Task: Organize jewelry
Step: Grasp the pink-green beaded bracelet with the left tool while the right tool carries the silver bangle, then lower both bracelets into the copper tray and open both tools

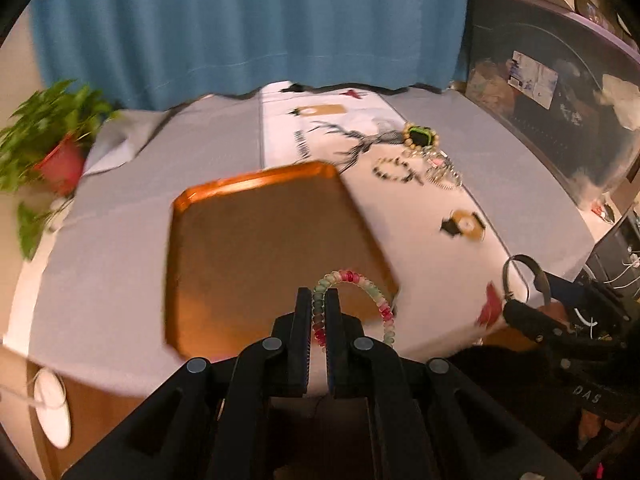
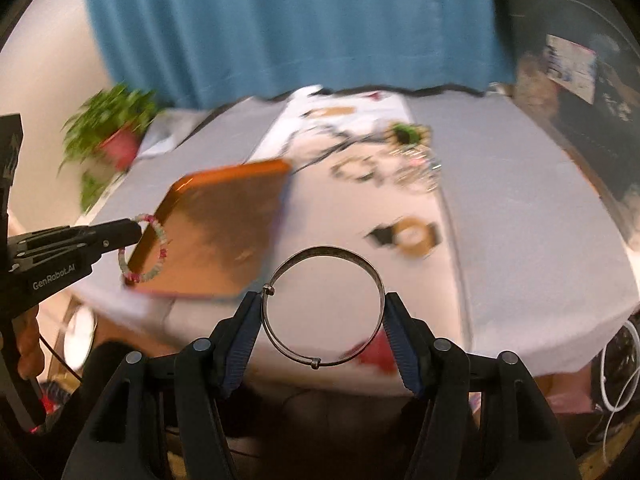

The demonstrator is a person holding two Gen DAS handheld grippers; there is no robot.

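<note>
My left gripper (image 1: 318, 294) is shut on a bracelet of green, pink and red beads (image 1: 376, 298), which hangs over the near right corner of an orange tray (image 1: 260, 248). The right wrist view shows that gripper (image 2: 136, 230) and the beaded bracelet (image 2: 154, 272) at the orange tray's (image 2: 216, 232) near left edge. My right gripper (image 2: 322, 296) is shut on a silver bangle (image 2: 320, 250), its pads pressing on both sides of the ring, above the table's front edge. More jewelry lies in a pile (image 1: 420, 156) beyond the tray on the right.
A grey cloth with a white printed runner (image 1: 400, 216) covers the table. A potted plant (image 1: 52, 140) stands at the far left corner. A blue curtain (image 1: 248, 20) hangs behind. A dark cabinet (image 1: 560, 100) flanks the right side. Cables (image 2: 624, 368) lie at the right.
</note>
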